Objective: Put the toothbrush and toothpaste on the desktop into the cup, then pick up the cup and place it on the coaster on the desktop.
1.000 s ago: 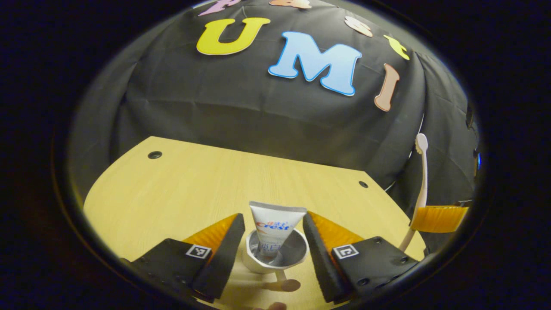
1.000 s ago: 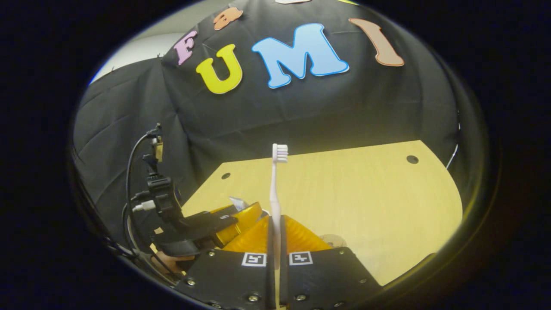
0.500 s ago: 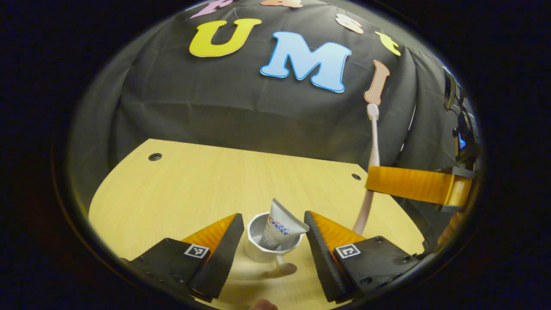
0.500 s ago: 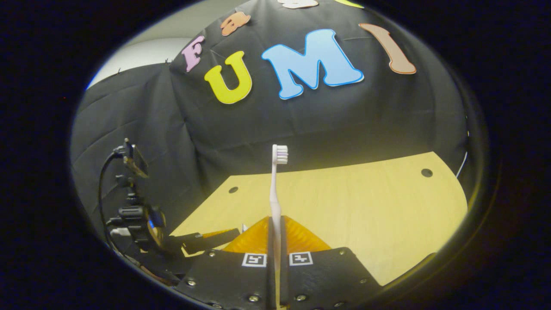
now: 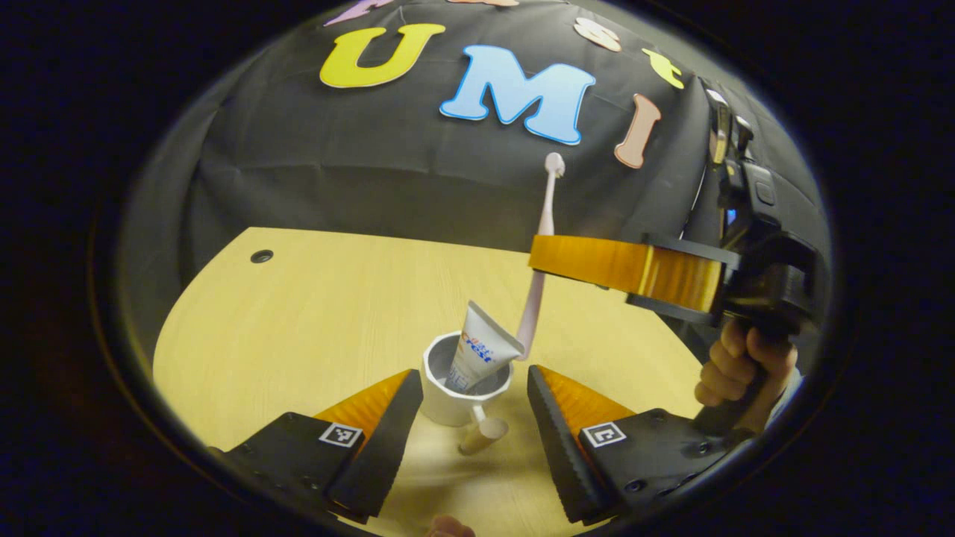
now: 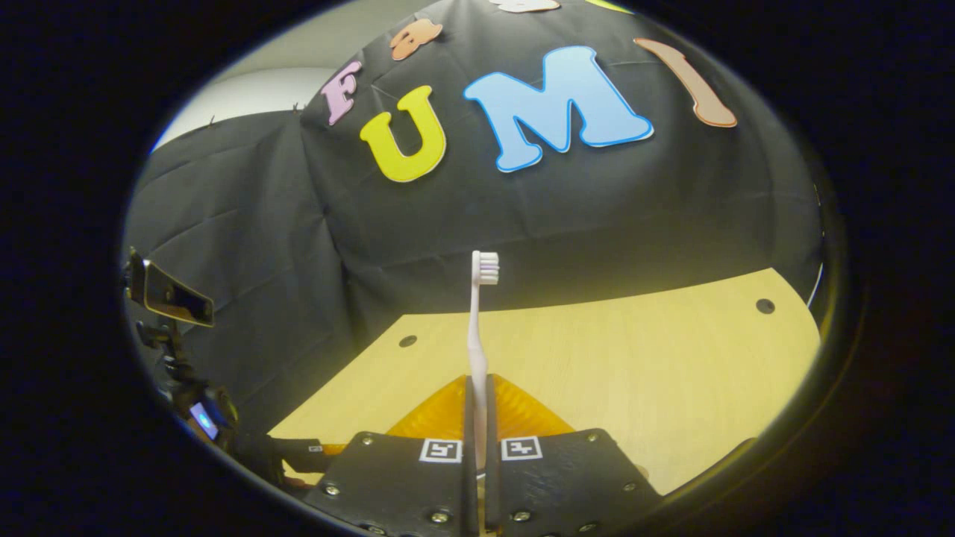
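The toothbrush (image 6: pixel 477 328) is pinched between my right gripper's (image 6: pixel 477 418) two fingers, which are pressed together on its handle; its bristle head stands up toward the far cloth wall. In the left gripper view that toothbrush (image 5: pixel 539 246) hangs with its lower end at the right rim of the white cup (image 5: pixel 448 399), apparently just above it. The toothpaste (image 5: pixel 481 350) already stands in the cup, leaning to the right. The cup sits on the wooden desktop (image 5: pixel 313 313), its handle pointing near. My left gripper (image 5: pixel 474 425) is spread wide with nothing held, its fingers either side of the cup without touching. A hand (image 5: pixel 735 365) holds the right gripper (image 5: pixel 552 257) at the right.
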### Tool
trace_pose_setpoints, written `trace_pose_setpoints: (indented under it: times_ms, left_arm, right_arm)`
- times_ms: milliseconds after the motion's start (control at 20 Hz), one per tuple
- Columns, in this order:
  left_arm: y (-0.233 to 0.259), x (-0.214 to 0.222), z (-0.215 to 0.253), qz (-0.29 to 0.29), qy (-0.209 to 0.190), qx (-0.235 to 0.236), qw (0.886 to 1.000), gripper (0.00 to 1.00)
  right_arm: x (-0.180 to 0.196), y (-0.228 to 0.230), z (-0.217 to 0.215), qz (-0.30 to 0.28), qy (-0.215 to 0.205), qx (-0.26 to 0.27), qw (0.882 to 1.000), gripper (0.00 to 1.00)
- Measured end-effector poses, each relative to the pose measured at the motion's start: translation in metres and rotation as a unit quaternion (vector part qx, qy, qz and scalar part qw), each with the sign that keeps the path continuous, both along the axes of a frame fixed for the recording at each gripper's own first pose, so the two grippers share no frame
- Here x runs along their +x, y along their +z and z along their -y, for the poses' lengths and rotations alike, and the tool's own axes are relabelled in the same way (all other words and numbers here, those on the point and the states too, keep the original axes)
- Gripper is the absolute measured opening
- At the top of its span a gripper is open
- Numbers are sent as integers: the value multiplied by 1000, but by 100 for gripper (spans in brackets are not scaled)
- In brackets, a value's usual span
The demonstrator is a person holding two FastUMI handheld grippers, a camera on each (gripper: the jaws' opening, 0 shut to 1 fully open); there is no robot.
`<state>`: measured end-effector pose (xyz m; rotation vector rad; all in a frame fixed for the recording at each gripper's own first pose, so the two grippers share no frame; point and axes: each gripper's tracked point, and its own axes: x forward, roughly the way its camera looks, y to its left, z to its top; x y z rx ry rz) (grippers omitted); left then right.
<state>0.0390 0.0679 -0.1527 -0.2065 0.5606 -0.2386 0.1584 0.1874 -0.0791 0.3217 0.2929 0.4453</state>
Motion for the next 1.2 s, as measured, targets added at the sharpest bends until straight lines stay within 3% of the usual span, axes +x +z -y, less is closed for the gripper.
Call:
trace_pose_setpoints:
  times_ms: [50,100,200,300,350,400,500,600,650,750,850,900,950,1000,1050,1100,1200]
  left_arm:
    - [-2,-3,-1,-5,-3,-1,1000,92]
    - [-6,-6,0,-11,-6,-3,1000,92]
    - [-13,-11,-1,-24,-8,-9,1000,92]
    - [-17,-12,-4,-31,-8,-12,999,96]
    - [-19,-13,-4,-33,-8,-15,999,92]
    - [-20,-13,-5,-37,-8,-17,999,97]
    - [-23,-14,-4,-43,-9,-21,999,96]
    - [-23,-15,-1,-46,-11,-24,999,87]
    - [-24,-14,0,-47,-11,-25,999,92]
    - [-25,-15,1,-51,-11,-27,998,92]
    - [-27,-13,2,-55,-8,-28,998,87]
    - [-28,-13,2,-56,-7,-28,998,92]
    - [-29,-13,3,-58,-5,-29,998,92]
    - [-30,-14,3,-60,-3,-29,998,92]
    - [-30,-15,4,-62,-2,-30,998,92]
    - [-29,-15,4,-64,0,-31,997,92]
    - [-32,-16,5,-71,4,-33,997,92]
  right_arm:
    - [3,-5,-4,-1,2,-4,1000,5]
    - [5,-9,-8,-2,5,-7,1000,8]
    - [7,-18,-12,-7,8,-20,1000,5]
    - [9,-27,-14,-12,8,-34,999,5]
    - [8,-29,-16,-14,9,-38,999,5]
    - [5,-28,-16,-17,12,-39,999,5]
    - [6,-35,-16,-23,12,-45,999,6]
    - [5,-37,-16,-30,13,-50,998,6]
    - [2,-38,-16,-34,16,-53,998,6]
    - [-1,-39,-15,-38,21,-55,998,12]
    - [-4,-40,-13,-43,23,-58,997,30]
    - [-5,-38,-11,-42,25,-59,997,45]
    - [-7,-36,-10,-41,24,-59,997,51]
    - [-6,-34,-7,-40,20,-61,997,71]
    - [-7,-31,-3,-38,15,-62,997,83]
    - [-6,-29,1,-35,9,-63,997,88]
    - [-8,-22,12,-33,-1,-61,998,88]
